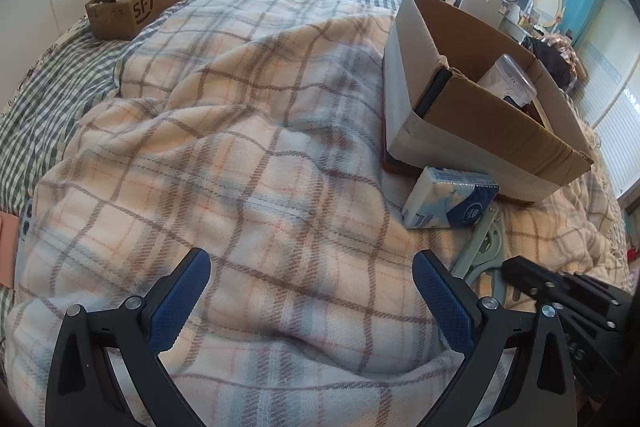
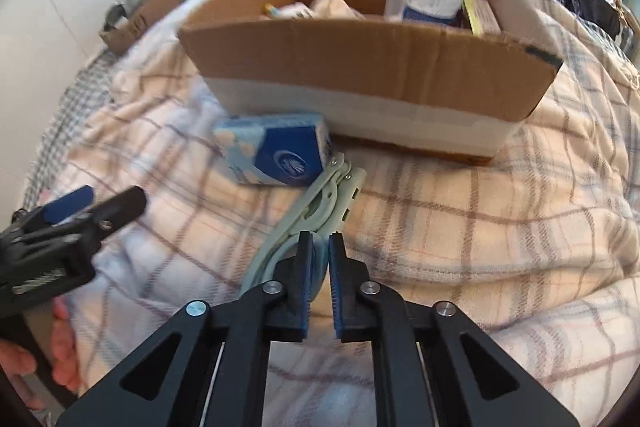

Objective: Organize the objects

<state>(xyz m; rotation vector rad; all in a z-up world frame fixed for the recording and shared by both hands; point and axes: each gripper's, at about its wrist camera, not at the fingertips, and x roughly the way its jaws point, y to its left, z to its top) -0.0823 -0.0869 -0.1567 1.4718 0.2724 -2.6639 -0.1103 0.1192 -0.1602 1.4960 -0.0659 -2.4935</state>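
Hanger (image 2: 320,203) clamped by right hand-held gripper (image 2: 320,247), seen rightward only.

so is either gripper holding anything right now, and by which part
The right gripper is shut on the pale green hangers, at their near end by the looped part. The left gripper stands open over the plaid blanket, holding nothing.

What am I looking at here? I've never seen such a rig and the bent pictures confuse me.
A person holds a two-finger claw in each hand; a wide-angle camera on each looks along its fingers. The left camera shows the left claw open over a plaid blanket on a bed. The right camera shows the right claw shut on pale green hangers. A tissue pack lies beside them, against an open cardboard box that already holds several items.
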